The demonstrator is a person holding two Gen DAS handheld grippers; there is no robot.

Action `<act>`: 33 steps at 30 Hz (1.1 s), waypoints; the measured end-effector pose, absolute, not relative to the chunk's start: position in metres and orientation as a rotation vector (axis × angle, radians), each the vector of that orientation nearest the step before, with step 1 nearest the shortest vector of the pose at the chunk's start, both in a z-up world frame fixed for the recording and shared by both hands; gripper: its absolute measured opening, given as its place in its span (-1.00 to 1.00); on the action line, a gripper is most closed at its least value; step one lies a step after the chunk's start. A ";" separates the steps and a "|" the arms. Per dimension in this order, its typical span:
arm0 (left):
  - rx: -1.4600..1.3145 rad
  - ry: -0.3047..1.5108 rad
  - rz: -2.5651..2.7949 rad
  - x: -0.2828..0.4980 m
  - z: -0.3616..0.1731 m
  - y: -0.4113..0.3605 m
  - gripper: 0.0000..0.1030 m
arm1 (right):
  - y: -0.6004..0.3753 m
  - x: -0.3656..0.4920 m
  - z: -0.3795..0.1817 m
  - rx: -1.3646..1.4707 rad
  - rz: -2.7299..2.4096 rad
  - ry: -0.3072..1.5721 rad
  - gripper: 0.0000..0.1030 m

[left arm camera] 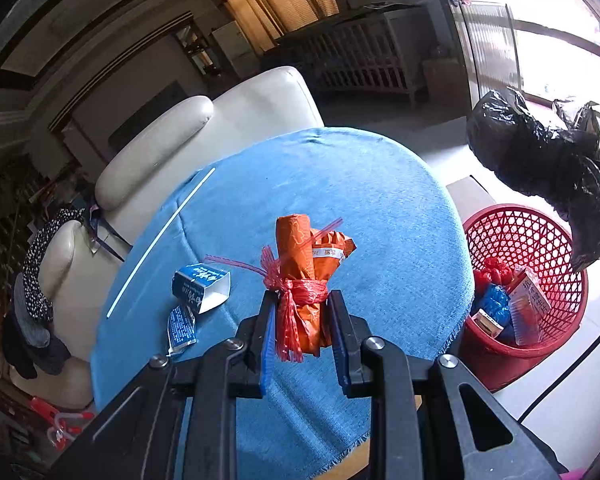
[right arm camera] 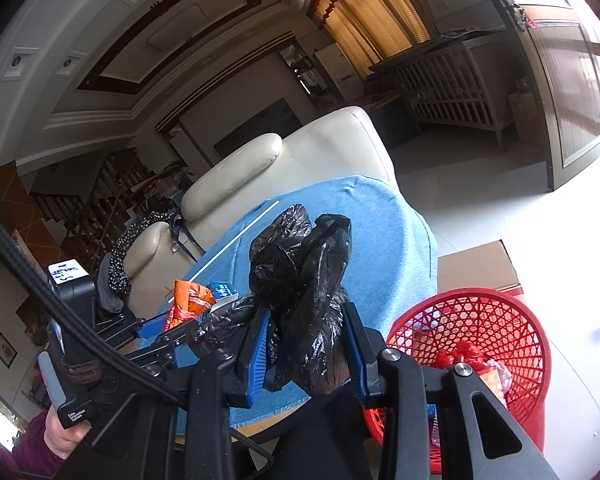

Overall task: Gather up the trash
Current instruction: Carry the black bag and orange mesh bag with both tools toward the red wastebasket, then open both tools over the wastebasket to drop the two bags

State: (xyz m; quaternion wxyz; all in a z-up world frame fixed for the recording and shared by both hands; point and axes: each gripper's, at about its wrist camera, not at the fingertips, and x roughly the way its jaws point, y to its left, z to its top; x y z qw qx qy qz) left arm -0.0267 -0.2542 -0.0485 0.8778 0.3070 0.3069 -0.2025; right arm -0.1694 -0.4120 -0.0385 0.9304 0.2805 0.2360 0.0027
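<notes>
My left gripper (left arm camera: 302, 300) is shut on an orange wrapper bundle (left arm camera: 304, 264) tied with red netting, held above the blue-clothed table (left arm camera: 380, 208). My right gripper (right arm camera: 306, 314) is shut on a crumpled black plastic bag (right arm camera: 300, 276), held over the table's right edge; the bag also shows in the left wrist view (left arm camera: 540, 160). A red mesh trash basket (left arm camera: 532, 240) stands on the floor right of the table, with red, blue and boxed trash inside. It also shows in the right wrist view (right arm camera: 480, 320). A blue-white carton (left arm camera: 202, 286) and a small foil wrapper (left arm camera: 181, 330) lie on the cloth.
A white straw (left arm camera: 160, 240) lies on the table's left part. A cream leather sofa (left arm camera: 188, 148) with dark clothes on its arm stands behind the table. A cardboard box (right arm camera: 476, 268) sits behind the basket. A crib (left arm camera: 360, 60) stands at the far wall.
</notes>
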 end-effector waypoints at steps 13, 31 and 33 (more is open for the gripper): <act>0.616 0.665 -0.594 -0.035 -0.049 -0.287 -0.49 | -0.442 -0.199 -0.037 0.607 -0.109 0.452 -0.29; 0.648 0.673 -0.739 -0.049 -0.053 -0.344 -0.49 | -0.487 -0.232 -0.043 0.664 -0.231 0.416 -0.27; 0.647 0.670 -0.760 -0.050 -0.053 -0.350 -0.49 | -0.491 -0.235 -0.045 0.668 -0.238 0.414 -0.27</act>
